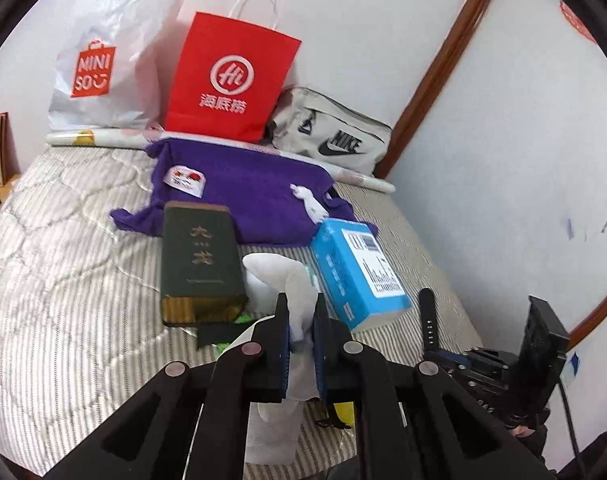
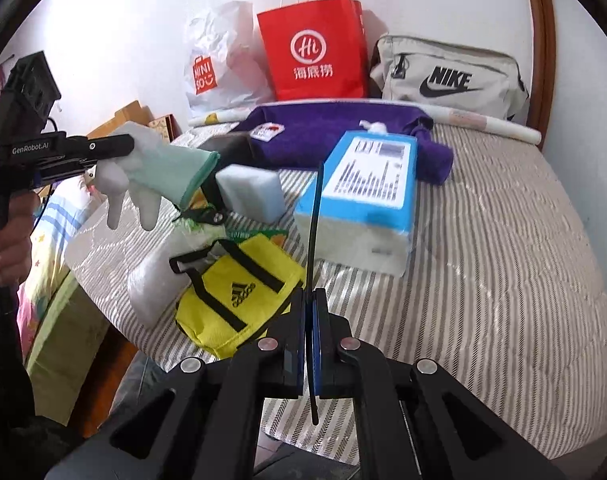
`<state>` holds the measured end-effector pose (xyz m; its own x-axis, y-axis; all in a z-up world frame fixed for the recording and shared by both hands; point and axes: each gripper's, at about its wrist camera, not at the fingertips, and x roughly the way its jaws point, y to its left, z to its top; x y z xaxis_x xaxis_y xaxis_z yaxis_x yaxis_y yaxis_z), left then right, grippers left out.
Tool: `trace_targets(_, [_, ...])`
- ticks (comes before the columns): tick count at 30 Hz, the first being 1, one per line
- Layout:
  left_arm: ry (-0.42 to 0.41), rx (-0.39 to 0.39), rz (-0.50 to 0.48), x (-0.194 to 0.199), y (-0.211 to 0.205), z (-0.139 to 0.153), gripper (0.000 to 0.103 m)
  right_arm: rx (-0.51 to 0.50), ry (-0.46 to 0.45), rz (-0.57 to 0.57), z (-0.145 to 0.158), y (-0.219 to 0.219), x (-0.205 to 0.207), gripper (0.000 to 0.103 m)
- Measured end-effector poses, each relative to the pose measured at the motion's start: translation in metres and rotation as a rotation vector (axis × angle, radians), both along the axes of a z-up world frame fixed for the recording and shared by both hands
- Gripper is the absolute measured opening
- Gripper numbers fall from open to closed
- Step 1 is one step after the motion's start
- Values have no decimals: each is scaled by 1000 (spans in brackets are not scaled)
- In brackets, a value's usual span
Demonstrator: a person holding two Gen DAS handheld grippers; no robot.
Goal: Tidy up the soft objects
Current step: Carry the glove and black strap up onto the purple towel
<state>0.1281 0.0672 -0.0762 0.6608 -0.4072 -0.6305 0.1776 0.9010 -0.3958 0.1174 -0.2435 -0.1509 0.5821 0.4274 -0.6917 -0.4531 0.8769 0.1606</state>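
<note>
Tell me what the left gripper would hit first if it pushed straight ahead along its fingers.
Probably the blue tissue pack, just beyond the white glove that the left gripper grips; depth is unclear.

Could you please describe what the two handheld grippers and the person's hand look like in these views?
Both the left gripper and the right gripper are matte black linkages with round silver pivot pins and blue pads inside the fingers. From the side, the left one carries white "GenRobot.AI" lettering, a boxy black top module and a black pistol-style handle. The hand is bare; no sleeve shows.
</note>
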Motion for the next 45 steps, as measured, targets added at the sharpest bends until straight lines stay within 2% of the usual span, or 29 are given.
trace_targets(5, [-13, 10, 42, 7, 11, 11, 10, -8, -35, 1, 19, 1, 9, 3])
trace_targets(11, [-16, 63, 101, 26, 21, 20, 10, -19, -63, -9, 42, 10, 36, 3])
trace_targets(24, [10, 74, 127, 80, 40, 23, 10, -60, -81, -44, 71, 29, 102, 3])
trace_targets(34, [16, 91, 142, 131, 52, 21, 10, -92, -49, -80, 71, 47, 161, 3])
trace_targets(45, [44, 110, 118, 196, 61, 3, 10, -112, -9, -106, 56, 67, 227, 3])
